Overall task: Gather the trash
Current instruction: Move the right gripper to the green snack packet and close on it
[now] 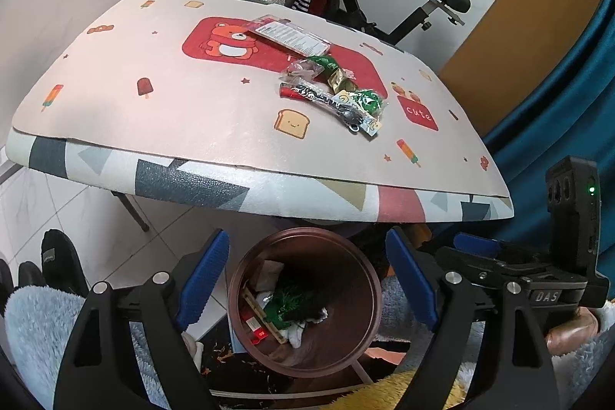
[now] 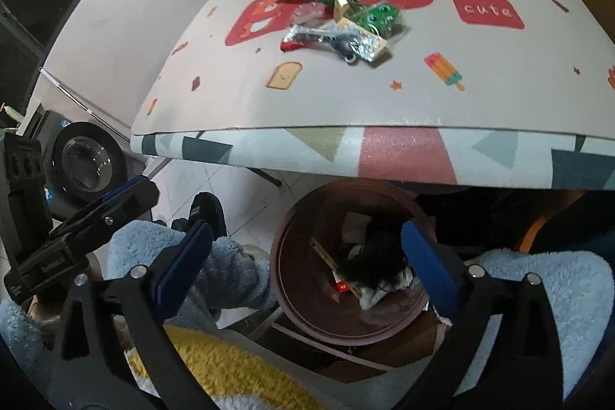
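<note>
trash bin (image 1: pixel 303 298), round and brown, stands on the floor just below the near edge of the table (image 1: pixel 230 125), and both tongs hang over it. left tongs (image 1: pixel 307 279) are spread wide, their blue pads either side of the bin's mouth with nothing between them. right tongs (image 2: pixel 307 256) stand wide apart too, gripping nothing; a dark, blurred lump (image 2: pixel 374 258) shows in the bin's mouth between their pads, and whether it is loose in the air or lying on the heap cannot be told. inside the bin lie a green wrapper (image 1: pixel 286 306), a red and white packet (image 1: pixel 255 329), a wooden strip (image 1: pixel 265 317) and white paper (image 1: pixel 303 325). more trash sits on the table's printed mat, well apart from the tongs: a flat blister card (image 1: pixel 288 33), green wrappers (image 1: pixel 367 102), a gold wrapper (image 1: pixel 340 79), a clear wrapper (image 1: pixel 301 70) and a red and black sachet (image 1: pixel 319 97), bunched together near the red bear print (image 1: pixel 226 41). fluffy blue sleeves (image 2: pixel 538 279) frame the lower edges of the right wrist view.
</note>
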The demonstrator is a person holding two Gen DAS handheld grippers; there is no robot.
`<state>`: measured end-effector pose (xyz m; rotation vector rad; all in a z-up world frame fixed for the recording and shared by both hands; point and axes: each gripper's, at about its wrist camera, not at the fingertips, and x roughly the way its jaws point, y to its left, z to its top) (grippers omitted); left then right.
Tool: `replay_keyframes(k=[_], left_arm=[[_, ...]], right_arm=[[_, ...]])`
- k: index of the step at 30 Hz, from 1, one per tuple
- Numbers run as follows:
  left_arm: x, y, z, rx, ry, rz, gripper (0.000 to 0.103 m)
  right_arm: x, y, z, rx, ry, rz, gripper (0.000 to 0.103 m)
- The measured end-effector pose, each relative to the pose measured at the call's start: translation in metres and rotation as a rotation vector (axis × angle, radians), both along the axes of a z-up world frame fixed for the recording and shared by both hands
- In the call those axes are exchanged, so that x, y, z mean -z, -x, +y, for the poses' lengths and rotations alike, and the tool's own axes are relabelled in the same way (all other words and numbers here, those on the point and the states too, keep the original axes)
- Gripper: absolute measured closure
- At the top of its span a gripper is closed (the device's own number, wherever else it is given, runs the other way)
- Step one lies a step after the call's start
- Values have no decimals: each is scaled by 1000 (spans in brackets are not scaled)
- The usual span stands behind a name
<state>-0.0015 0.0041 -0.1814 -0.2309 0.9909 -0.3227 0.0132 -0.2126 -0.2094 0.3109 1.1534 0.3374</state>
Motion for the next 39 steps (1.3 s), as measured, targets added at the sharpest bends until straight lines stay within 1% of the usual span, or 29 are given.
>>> replay_keyframes(k=[5,16,18,23,24,26,29,32,33,34,36,37,38,39], left_arm=[[3,-2,1,-3,-2,6,21],[11,-10,1,-14,-4,30,21],[12,-12,1,-20,-4,31,21],[15,-20,5,-45,-1,31,21],[16,-22,6,-51,0,32,21],[17,-26,8,-60,3,33,21],[19,-32,11,-69,3,35,21],[18,-38,13,-82,4,32,21],[18,-40,14,-86,4,31,21],[19,-42,14,-90,5,30,21],[20,-46,16,-98,9,30,21],[21,-48,17,-104,13,33,21],[21,-49,18,-107,18,37,21],[22,-51,19,-111,26,43,21]], right_arm=[[5,-3,-4,24,22,20,6],[7,-10,-8,37,53,-4,6],[5,-15,-10,43,77,-20,6],[1,-28,-18,65,90,-55,6],[-2,-36,-23,78,101,-79,6],[-4,-42,-27,84,100,-99,6],[-5,-68,-43,119,63,-160,6],[-1,-87,-55,155,29,-185,16],[1,-98,-60,178,20,-196,18],[3,-108,-62,194,21,-207,19],[7,-127,-61,195,43,-218,28],[11,-140,-60,196,58,-224,30],[12,-147,-60,197,59,-224,32],[18,-163,-58,205,53,-218,35]])
